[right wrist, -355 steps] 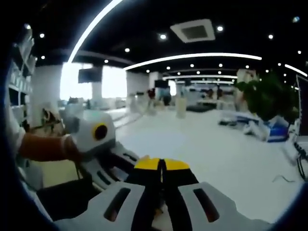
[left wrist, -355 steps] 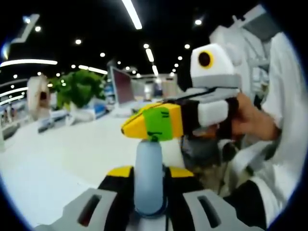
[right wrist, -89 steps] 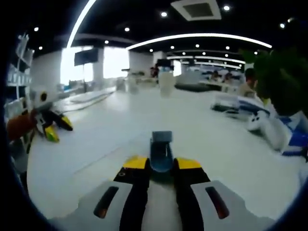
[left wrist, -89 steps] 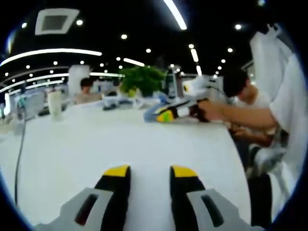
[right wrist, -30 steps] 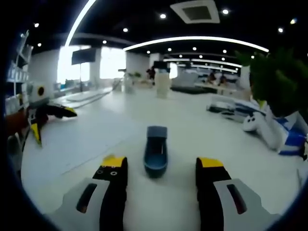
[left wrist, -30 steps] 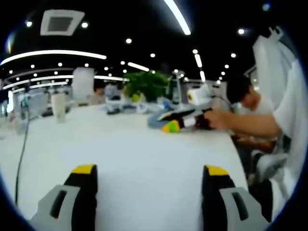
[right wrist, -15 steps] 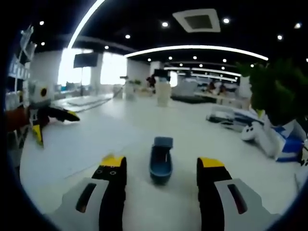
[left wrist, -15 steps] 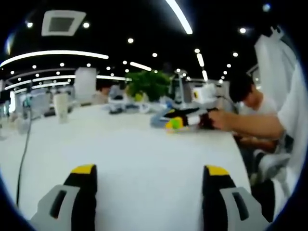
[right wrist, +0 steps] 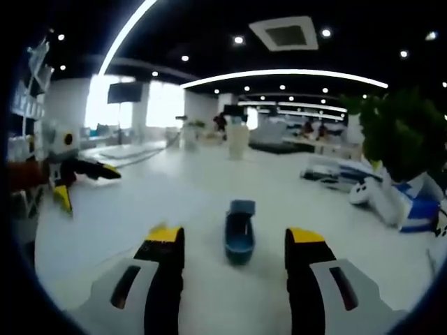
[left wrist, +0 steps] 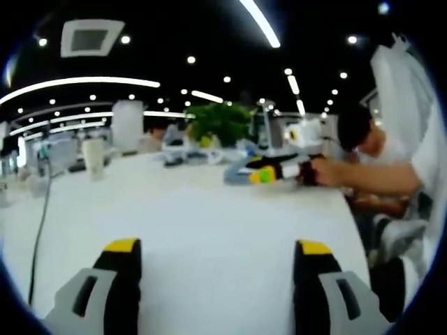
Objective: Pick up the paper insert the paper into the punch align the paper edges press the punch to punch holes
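Note:
A small blue punch (right wrist: 239,236) rests on the white table (right wrist: 181,192), just ahead of my right gripper (right wrist: 234,234). That gripper is open, its yellow-tipped jaws standing either side of the punch without touching it. My left gripper (left wrist: 218,246) is open wide over bare tabletop (left wrist: 209,216) with nothing between its jaws. Far across the table in the left gripper view, a hand holds the right gripper (left wrist: 279,169) beside the punch (left wrist: 234,176). The left gripper (right wrist: 77,171) shows at the left of the right gripper view. I cannot make out a paper sheet against the white surface.
A green plant (left wrist: 220,122) and a white cup (left wrist: 92,157) stand at the far side of the table. A dark cable (left wrist: 38,230) runs along the left. A seated person (left wrist: 363,150) is at the right. White and blue items (right wrist: 391,195) lie under a plant (right wrist: 401,132).
Since three seconds ago both grippers have opened, and the right one has let go of the blue punch, which now rests on the table. Over the last second both views only drifted slightly.

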Demonstrator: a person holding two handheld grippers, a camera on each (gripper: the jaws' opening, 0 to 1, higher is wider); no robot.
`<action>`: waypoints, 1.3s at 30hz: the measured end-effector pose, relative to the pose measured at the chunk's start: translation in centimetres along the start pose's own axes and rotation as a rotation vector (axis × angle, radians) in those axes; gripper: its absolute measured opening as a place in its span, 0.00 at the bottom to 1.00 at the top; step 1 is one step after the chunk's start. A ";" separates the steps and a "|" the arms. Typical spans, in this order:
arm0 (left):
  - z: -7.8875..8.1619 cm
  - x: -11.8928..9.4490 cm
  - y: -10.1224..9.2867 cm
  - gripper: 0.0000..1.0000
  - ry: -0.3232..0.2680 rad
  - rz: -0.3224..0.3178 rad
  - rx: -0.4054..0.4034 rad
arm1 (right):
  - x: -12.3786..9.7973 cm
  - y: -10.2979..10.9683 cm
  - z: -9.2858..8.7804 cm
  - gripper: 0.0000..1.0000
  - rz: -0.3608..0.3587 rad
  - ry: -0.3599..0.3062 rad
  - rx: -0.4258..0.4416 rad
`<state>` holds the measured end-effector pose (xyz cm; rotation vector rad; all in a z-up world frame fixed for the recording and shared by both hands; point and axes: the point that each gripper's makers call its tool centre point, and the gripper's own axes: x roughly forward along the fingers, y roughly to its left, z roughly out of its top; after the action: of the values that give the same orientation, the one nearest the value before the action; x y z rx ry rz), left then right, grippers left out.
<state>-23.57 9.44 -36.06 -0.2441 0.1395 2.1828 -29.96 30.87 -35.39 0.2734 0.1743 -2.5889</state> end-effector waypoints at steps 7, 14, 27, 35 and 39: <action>1.3 -1.9 -0.4 0.82 -0.049 0.035 -0.026 | -1.8 0.3 0.3 0.59 -0.007 -0.017 0.016; 1.4 -4.2 -0.3 0.82 -0.049 0.070 -0.040 | -2.9 1.0 -0.1 0.59 -0.009 0.016 -0.013; -1.4 -10.3 0.1 0.81 0.013 0.198 -0.063 | -6.9 2.3 0.4 0.62 -0.038 0.045 -0.021; -0.7 -13.5 -0.8 0.81 0.010 0.245 -0.055 | -9.1 3.8 0.2 0.62 -0.036 0.069 -0.057; -0.1 -16.0 -1.3 0.81 0.007 0.269 -0.024 | -11.1 4.5 0.6 0.62 -0.040 0.064 -0.065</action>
<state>-13.45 -2.43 -32.52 -0.2587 0.1570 2.4520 -18.44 32.35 -32.61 0.3329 0.2887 -2.6098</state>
